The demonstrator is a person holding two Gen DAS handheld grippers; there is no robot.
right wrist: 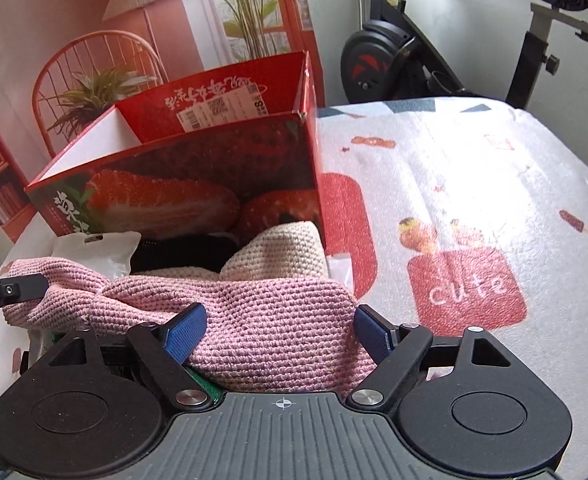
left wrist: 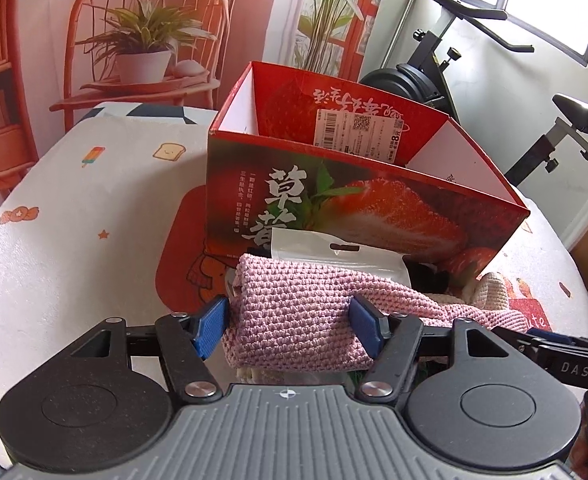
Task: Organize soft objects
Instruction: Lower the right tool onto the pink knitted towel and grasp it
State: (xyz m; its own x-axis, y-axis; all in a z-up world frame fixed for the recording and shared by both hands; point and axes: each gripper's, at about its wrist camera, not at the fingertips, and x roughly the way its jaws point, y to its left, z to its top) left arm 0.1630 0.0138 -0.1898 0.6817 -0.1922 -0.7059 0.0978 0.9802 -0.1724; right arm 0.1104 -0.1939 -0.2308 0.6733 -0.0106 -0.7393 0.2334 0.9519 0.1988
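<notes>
A pink knitted cloth (left wrist: 294,300) lies in a heap on the table in front of a red strawberry box (left wrist: 374,208), which is open at the top. My left gripper (left wrist: 289,328) is open, its blue pads standing at either side of the cloth's left end. My right gripper (right wrist: 280,334) is open too, wide around the pink cloth's (right wrist: 254,300) right end, one pad resting over the knit. Behind the pink cloth sit a beige knitted piece (right wrist: 282,248), a black item (right wrist: 182,250) and a white plastic pouch (right wrist: 94,248). The box (right wrist: 174,168) shows a label inside.
The table has a white cover (right wrist: 474,184) printed with red patches and small cartoons, with open surface to the right of the box and to its left (left wrist: 74,220). An exercise bike (right wrist: 394,60) stands behind the table. A printed backdrop (left wrist: 142,40) with a chair and plants hangs behind.
</notes>
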